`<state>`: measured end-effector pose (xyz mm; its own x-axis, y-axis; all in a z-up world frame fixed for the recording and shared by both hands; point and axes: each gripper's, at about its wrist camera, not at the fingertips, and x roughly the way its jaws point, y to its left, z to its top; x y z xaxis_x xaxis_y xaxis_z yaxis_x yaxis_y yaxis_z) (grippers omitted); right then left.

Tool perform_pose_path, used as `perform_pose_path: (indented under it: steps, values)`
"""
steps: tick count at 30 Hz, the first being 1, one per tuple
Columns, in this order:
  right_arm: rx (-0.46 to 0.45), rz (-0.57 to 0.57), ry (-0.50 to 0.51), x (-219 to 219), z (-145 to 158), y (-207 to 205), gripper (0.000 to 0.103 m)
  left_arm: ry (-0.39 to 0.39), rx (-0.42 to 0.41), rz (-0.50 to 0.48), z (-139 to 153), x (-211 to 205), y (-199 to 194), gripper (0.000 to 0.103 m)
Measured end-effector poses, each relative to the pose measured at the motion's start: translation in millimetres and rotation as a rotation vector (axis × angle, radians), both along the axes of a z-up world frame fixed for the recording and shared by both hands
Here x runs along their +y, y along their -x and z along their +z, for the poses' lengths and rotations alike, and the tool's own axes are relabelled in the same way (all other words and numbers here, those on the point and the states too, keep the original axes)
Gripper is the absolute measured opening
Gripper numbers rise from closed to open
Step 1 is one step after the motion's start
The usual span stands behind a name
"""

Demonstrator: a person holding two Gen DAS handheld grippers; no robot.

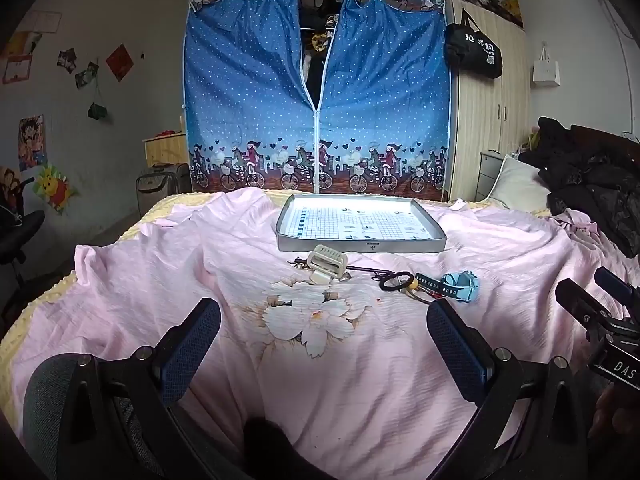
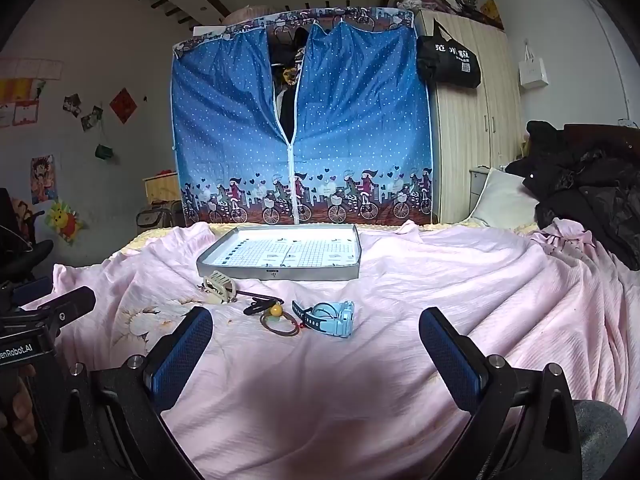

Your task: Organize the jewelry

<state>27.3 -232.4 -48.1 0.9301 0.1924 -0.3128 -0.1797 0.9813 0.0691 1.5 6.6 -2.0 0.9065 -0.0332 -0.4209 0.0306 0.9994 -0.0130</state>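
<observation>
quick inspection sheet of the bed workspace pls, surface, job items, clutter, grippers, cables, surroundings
surface: pink floral sheet, wrinkled, spread over the bed.
job's things: grey tray with nothing in it; in front of it lie a cream hair claw, black clip, brown hair tie with amber bead and light blue watch.
clutter: black jackets piled at the right, beside a pillow.
grippers: left gripper and right gripper both open, holding nothing.
cables: nothing seen.
surroundings: blue fabric wardrobe, partly unzipped; wooden wardrobe with black bag.

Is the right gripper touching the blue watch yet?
Apart. In the right wrist view, the open right gripper sits short of the blue watch, with bare pink sheet showing between its fingertips and the watch.
</observation>
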Motion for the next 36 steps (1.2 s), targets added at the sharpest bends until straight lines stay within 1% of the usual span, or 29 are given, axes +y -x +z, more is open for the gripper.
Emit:
perform_pose_path:
  steps: [22, 29, 36]
  values:
    - [0.007, -0.002, -0.002, -1.0, 2.6, -1.0, 0.103, -0.001, 0.013, -0.003, -4.1, -0.8, 0.1, 0.101]
    - [0.005, -0.006, -0.010, 1.0, -5.9, -3.1, 0.103, 0.001, 0.017, 0.004, -4.1, -1.4, 0.3, 0.101]
    - [0.006, -0.005, -0.010, 0.6, -3.2, -3.2, 0.103, 0.002, 0.022, 0.009, -3.5, -2.1, -0.3, 0.101]
